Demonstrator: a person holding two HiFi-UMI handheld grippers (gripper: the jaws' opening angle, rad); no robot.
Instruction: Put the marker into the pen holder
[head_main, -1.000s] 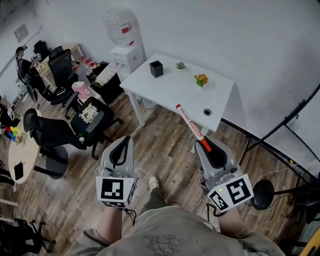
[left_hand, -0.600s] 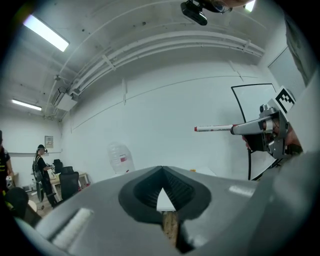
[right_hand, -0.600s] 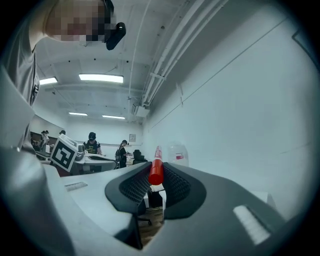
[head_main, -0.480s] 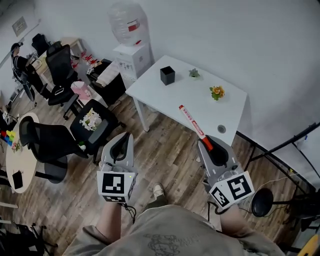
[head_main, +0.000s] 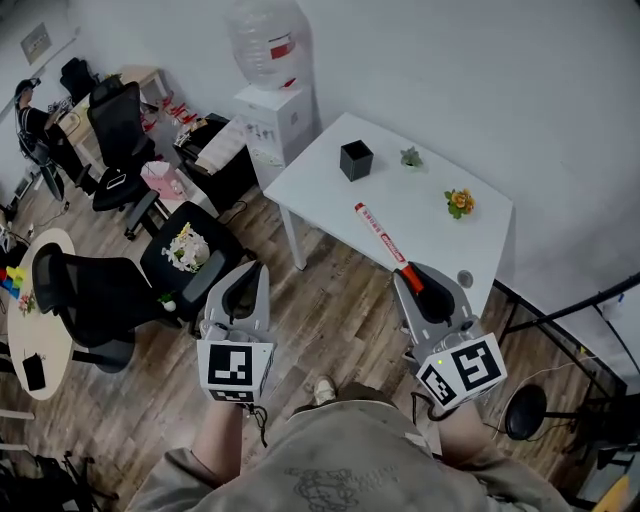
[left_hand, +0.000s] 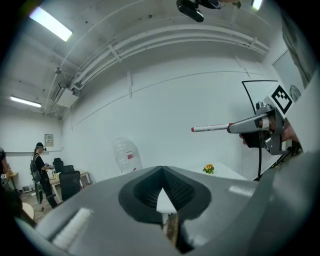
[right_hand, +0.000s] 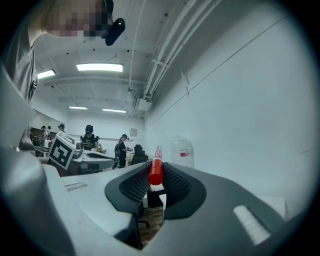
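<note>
Pinching the marker (head_main: 385, 245) by its red rear end, the right gripper (head_main: 424, 290) has its jaws pressed onto the barrel, as the right gripper view shows, with the red section (right_hand: 156, 171) wedged between the ribbed pads. The white barrel juts forward from the jaws, and in the head view its capped tip lines up over the near edge of the white table (head_main: 325, 185). The left gripper (head_main: 243, 285) hangs level beside it, its jaws pressed together on nothing (left_hand: 163, 194).

The pen holder (head_main: 355, 160), a small black cube, stands by the table's far left corner, well apart from the marker's tip. A small green plant (head_main: 411, 157) sits along the far edge and an orange flower (head_main: 460, 202) nearer the far right corner.

Compared with a second ago, the table sits lower and further right in the head view, and the marker's tip lies nearer the pen holder. The hold on the marker is unchanged, and the left gripper is as before.
</note>
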